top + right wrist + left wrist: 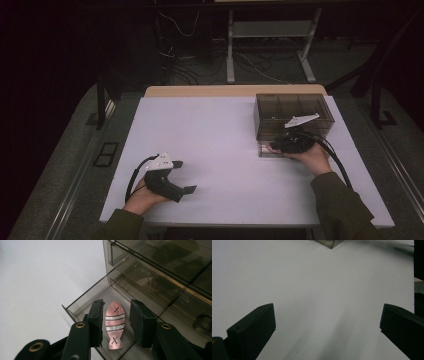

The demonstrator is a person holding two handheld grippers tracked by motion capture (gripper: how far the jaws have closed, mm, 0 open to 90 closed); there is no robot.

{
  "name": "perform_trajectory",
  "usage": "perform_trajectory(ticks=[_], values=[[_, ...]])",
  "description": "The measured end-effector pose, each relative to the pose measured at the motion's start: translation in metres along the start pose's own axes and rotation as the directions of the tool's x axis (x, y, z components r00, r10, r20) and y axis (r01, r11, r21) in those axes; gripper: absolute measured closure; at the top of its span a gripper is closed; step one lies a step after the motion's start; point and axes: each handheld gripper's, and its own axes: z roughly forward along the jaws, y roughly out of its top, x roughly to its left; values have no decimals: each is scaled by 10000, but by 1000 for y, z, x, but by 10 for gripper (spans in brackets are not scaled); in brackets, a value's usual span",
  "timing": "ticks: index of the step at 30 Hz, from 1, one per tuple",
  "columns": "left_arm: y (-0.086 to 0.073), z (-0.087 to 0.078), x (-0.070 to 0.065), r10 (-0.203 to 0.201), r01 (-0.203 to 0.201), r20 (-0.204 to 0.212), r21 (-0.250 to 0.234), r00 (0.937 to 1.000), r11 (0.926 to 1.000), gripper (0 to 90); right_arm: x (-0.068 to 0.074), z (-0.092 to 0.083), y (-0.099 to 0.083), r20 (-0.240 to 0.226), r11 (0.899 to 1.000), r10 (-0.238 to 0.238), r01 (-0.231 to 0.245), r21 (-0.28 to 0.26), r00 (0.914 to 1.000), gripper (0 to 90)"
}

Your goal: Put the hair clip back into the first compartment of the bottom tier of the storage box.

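Right gripper (116, 323) slightly apart around pink fish (115, 325), left gripper (327, 325) wide apart, white table (220, 140), dark room

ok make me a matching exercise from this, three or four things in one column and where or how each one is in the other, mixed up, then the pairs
Things
1. pink fish piece
2. left tool
3. smoky plastic drawer box
4. right tool

Places or states
A. on the far right part of the white table
B. jaws wide apart over bare tabletop
C. lying flat in the pulled-out drawer
D. jaws either side of the fish, gaps showing

Pairs: 1-C, 2-B, 3-A, 4-D
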Motion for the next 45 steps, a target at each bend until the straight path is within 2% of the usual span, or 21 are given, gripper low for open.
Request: perform_trajectory(ticks=[7,16,25,34,45], values=[[0,0,1,-4,4,-16,-15,10000,10000,0,0,-5,0,45,9998,78,-77,-197,10000,574],[1,1,2,-98,98,-56,-44,9999,9999,0,1,-19,-8,13,9983,186,-185,-556,9998,507],[2,1,2,-73,73,-126,-21,9999,10000,0,7,-36,-17,-83,9965,82,-89,-834,9999,445],[0,1,1,-63,63,-105,-5,9999,10000,0,16,-49,-22,168,9901,115,-90,-1402,9998,380],[0,0,1,-24,24,-122,-7,9999,10000,0,24,-62,-42,261,9850,215,-167,-1716,9994,315]])
